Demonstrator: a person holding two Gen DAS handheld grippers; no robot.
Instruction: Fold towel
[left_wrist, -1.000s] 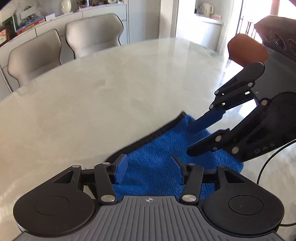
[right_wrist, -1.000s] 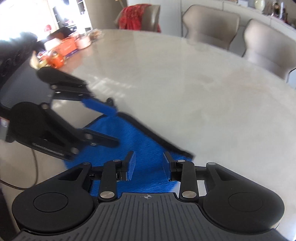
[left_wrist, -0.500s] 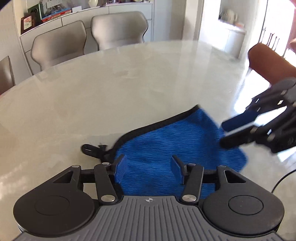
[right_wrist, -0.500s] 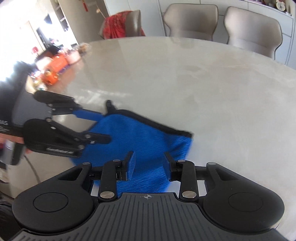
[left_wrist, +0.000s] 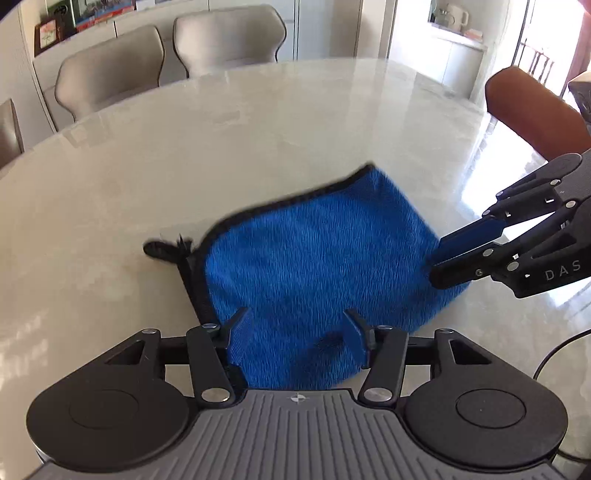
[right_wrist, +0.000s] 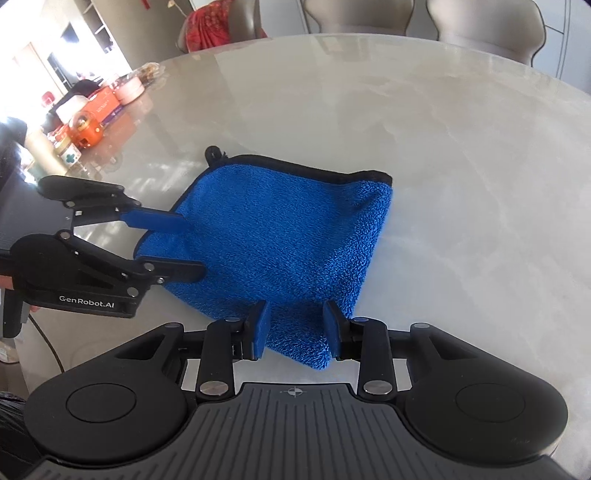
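Observation:
A blue towel (left_wrist: 314, 258) with a black hem lies folded flat on the pale marble table (left_wrist: 221, 140); it also shows in the right wrist view (right_wrist: 280, 229). A black hanging loop (left_wrist: 159, 249) sticks out at its far left corner. My left gripper (left_wrist: 299, 332) is open and empty over the towel's near edge; it also shows in the right wrist view (right_wrist: 184, 245). My right gripper (right_wrist: 295, 325) is open and empty, its jaws either side of the towel's near corner; it also shows in the left wrist view (left_wrist: 439, 262) at the towel's right edge.
Beige chairs (left_wrist: 110, 70) stand behind the table. A brown chair (left_wrist: 532, 107) is at the right. Boxes and jars (right_wrist: 88, 125) crowd the table's far left end in the right wrist view. A black cable (left_wrist: 554, 358) hangs near the front right edge.
Both grippers have drawn back from the towel and apart from each other. The towel now lies flat and more of it shows, including the loop.

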